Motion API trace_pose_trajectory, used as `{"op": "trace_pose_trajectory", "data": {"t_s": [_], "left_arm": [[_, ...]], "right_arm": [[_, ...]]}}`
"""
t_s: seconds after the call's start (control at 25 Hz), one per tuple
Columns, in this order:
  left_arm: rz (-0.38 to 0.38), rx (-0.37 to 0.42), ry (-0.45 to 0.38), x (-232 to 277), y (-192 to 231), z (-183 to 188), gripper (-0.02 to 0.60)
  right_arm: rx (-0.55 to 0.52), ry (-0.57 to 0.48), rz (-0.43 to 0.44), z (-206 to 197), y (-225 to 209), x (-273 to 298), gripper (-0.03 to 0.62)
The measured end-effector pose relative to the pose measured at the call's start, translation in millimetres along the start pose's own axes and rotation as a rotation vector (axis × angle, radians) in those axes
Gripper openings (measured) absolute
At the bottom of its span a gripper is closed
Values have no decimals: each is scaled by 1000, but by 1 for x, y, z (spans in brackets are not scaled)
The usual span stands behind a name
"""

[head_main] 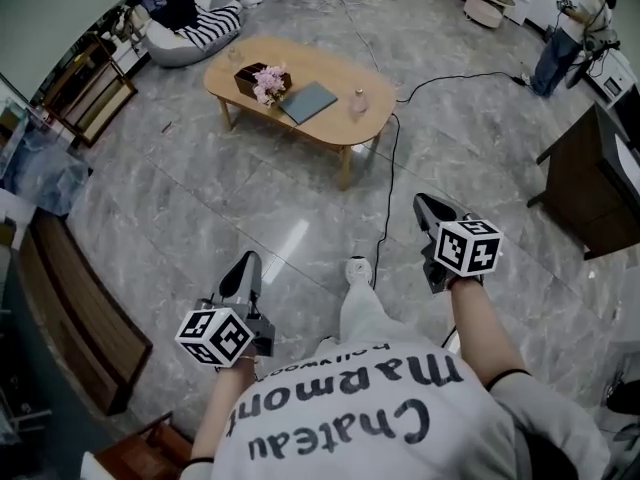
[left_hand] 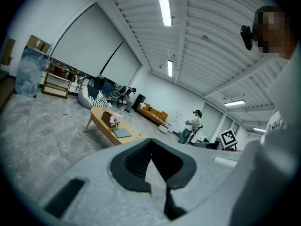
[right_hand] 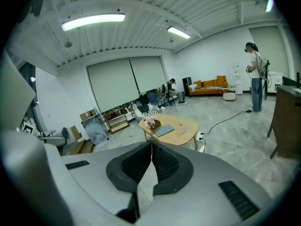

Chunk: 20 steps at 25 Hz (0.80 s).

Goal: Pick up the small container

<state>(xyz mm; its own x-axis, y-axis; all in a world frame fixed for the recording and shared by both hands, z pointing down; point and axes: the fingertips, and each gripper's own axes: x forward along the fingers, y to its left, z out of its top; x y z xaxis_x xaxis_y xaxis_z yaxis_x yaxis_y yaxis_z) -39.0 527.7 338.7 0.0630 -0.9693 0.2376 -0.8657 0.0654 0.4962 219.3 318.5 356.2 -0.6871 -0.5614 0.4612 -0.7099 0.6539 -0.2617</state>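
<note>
Left gripper (head_main: 243, 270) and right gripper (head_main: 428, 208): jaws pressed together, empty. The small container (head_main: 358, 99) stands well apart on the table (head_main: 328, 65), so no grasp is yet called for.

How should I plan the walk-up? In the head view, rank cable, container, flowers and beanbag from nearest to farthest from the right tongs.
1. Cable, on the floor just left of the right tongs.
2. Container, on the table, right end.
3. Flowers, table's left part.
4. Beanbag, far upper left.
</note>
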Motion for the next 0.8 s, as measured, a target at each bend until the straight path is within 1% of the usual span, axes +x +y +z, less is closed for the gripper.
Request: {"op": "trace_pose_trajectory", "data": {"t_s": [0.12, 0.24, 0.48, 0.56, 0.68, 0.8], "left_arm": [[12, 0, -1, 32, 7, 13, 14], [11, -6, -10, 68, 9, 30, 14], [-19, -1, -28, 143, -7, 62, 15], [-26, 6, -28, 165, -12, 67, 15], [-18, 10, -14, 196, -14, 70, 15], [-13, 5, -17, 223, -13, 73, 15]], "right_arm": [[30, 0, 19, 18, -17, 30, 14], [15, 13, 33, 36, -32, 57, 14], [4, 24, 51, 77, -73, 100, 14], [5, 21, 54, 90, -86, 112, 14], [4, 14, 61, 107, -105, 129, 14], [-7, 12, 65, 120, -123, 143, 14]]}}
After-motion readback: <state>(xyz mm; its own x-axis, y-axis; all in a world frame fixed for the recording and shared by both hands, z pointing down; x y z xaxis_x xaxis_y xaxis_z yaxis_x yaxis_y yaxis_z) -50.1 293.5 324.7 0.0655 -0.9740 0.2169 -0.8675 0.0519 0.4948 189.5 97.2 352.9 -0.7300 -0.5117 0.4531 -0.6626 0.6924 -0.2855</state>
